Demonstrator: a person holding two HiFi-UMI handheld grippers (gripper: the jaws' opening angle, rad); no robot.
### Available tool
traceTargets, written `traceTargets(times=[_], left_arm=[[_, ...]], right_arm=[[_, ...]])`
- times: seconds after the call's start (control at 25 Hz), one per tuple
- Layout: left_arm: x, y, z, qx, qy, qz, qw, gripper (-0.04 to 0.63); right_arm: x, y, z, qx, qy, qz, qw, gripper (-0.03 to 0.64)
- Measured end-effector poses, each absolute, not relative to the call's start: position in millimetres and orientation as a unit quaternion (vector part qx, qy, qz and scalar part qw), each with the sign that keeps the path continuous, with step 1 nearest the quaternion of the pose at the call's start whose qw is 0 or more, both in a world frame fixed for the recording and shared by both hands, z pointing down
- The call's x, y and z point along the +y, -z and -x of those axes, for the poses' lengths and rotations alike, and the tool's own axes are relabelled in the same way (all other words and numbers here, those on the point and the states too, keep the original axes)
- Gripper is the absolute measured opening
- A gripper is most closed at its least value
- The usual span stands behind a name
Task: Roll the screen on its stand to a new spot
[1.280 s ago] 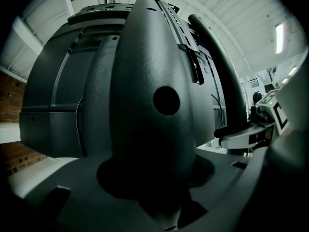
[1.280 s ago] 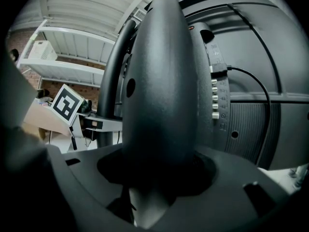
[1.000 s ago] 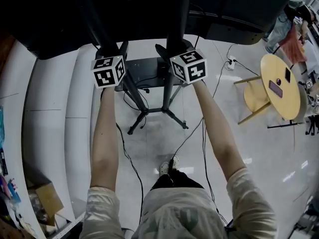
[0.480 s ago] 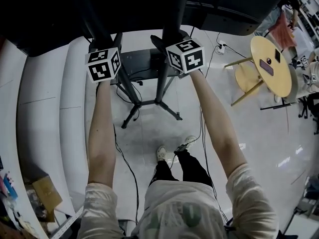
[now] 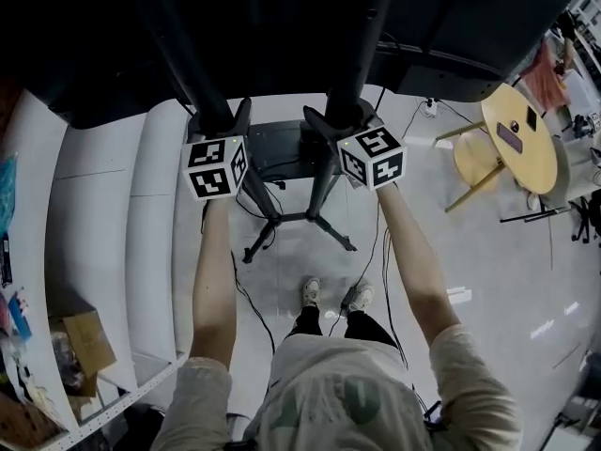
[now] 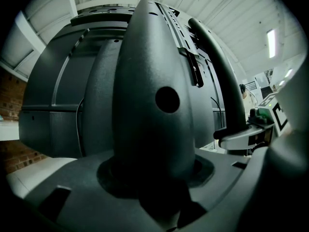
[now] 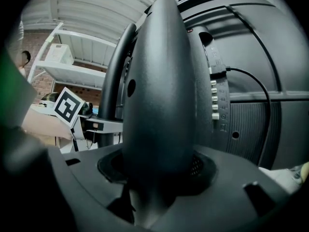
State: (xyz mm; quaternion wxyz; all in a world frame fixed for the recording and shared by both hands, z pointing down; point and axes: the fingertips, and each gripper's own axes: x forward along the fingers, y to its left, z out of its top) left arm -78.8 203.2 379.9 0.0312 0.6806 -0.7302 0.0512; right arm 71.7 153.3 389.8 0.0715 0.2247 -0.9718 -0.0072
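1 big dark screen point(image 5: 282, 26) fills the top of the head view; its back panel shows in both gripper views. To the left of it, at least 3 white curved steps point(image 5: 103, 233). 1 stand point(image 5: 310, 216) carries the screen on pale floor, just ahead of the person: 2 dark uprights, 1 dark shelf between them, 2 legs seen splaying toward the person. 1 round yellow table point(image 5: 526, 172) sits well apart at right, w/ 1 stool point(image 5: 474, 163) tucked partly under it. 1 cardboard box point(image 5: 83, 341) at lower left.

2 grippers, 1 per hand, each w/ 1 marker cube. L gripper point(image 5: 225, 125) is clamped round the L upright point(image 5: 192, 73), which fills the space between its jaws. R gripper point(image 5: 343, 122) is clamped likewise on the R upright point(image 5: 362, 54). Both arms out straight.

2 feet point(image 5: 331, 296) side by side, near the stand's legs. 2 small dark flat items point(image 5: 513, 137) lie on the table. At least 2 black cables point(image 5: 246, 303) trail over the floor from the stand past the feet.
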Motion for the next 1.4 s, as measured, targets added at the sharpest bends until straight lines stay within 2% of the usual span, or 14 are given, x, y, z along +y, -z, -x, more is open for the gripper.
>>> traceTargets(times=[0.4,1.4], left_arm=[[283,-378,40,-0.742,-0.051,-0.668,0.026,0.222],[468,-376,2,-0.747,-0.047,-0.663,0.027,0.222]], right_arm=[[227,-389,-108,-0.977,0.006,-0.203,0.061,0.232],[415,-383,-146,-0.982,0.014,-0.184,0.032,0.232]])
